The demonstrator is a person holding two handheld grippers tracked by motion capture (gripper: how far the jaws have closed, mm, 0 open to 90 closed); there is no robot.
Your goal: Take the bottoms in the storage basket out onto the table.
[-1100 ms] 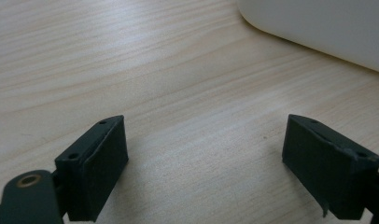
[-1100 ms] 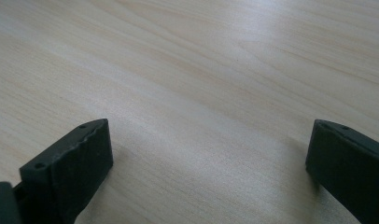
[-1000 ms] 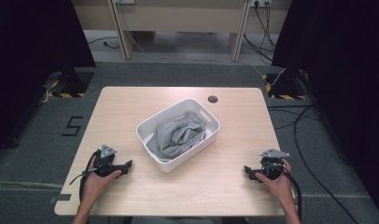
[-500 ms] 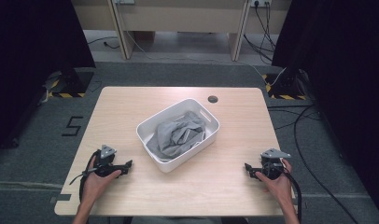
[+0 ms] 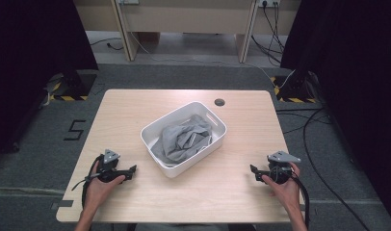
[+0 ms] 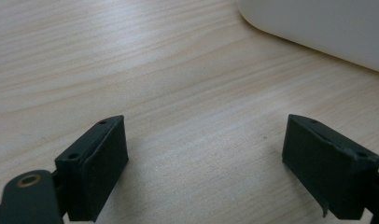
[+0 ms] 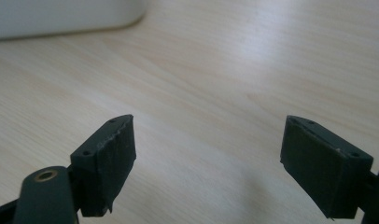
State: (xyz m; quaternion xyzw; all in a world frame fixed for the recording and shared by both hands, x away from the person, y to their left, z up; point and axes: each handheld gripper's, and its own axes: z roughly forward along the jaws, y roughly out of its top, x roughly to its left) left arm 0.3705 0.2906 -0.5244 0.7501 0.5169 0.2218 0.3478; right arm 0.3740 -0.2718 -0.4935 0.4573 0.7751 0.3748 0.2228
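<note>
A white plastic bin (image 5: 152,131) stands in the middle of the wooden table (image 5: 131,108), with a crumpled grey cloth (image 5: 184,140) inside it. My left gripper (image 5: 132,171) rests on the table at the front left, held in a hand and pointing toward the bin. Its jaws stand wide open over bare wood (image 6: 204,154), and the bin's wall (image 6: 318,28) lies ahead. At the front right my right gripper (image 5: 254,172) also lies on the table. Its jaws (image 7: 208,154) have just been closing slightly, stay open, and hold nothing. The bin's corner (image 7: 61,16) lies ahead.
A small dark round grommet (image 5: 219,102) sits near the table's far edge. Black cables (image 5: 319,144) trail over the grey floor to the right. Desk legs (image 5: 123,29) and dark curtains stand behind the table.
</note>
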